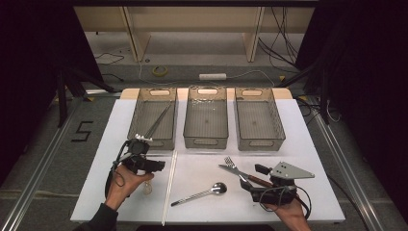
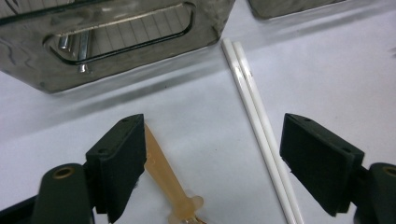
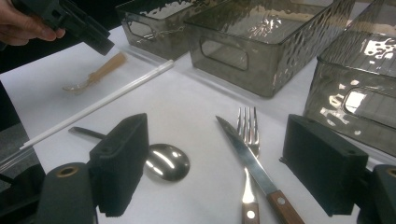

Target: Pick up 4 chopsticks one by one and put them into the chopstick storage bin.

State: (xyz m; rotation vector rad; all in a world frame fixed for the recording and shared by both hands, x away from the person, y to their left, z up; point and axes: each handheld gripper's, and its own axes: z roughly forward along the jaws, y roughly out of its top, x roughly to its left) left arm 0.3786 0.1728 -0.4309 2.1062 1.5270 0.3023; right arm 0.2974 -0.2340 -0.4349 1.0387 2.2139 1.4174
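Note:
My left gripper (image 1: 153,166) (image 2: 212,163) hangs open just above the white table, near the front of the left bin (image 1: 155,142). A small tan plastic spoon (image 2: 163,172) (image 1: 147,187) lies under it beside the left jaw, untouched. A pair of white chopsticks (image 2: 254,107) (image 1: 169,187) runs along the inner side of the right jaw. My right gripper (image 1: 255,179) (image 3: 219,172) rests open at the front right, over the handles of a fork (image 3: 250,128) and a wooden-handled knife (image 3: 247,156). A metal spoon (image 3: 166,161) (image 1: 202,194) lies to their left.
Three smoky plastic bins stand in a row at the back: the left one holds metal chopsticks (image 1: 159,122), and the middle (image 1: 206,142) and right (image 1: 260,143) hold nothing. Bare white tabletop (image 1: 202,163) lies between bins and cutlery.

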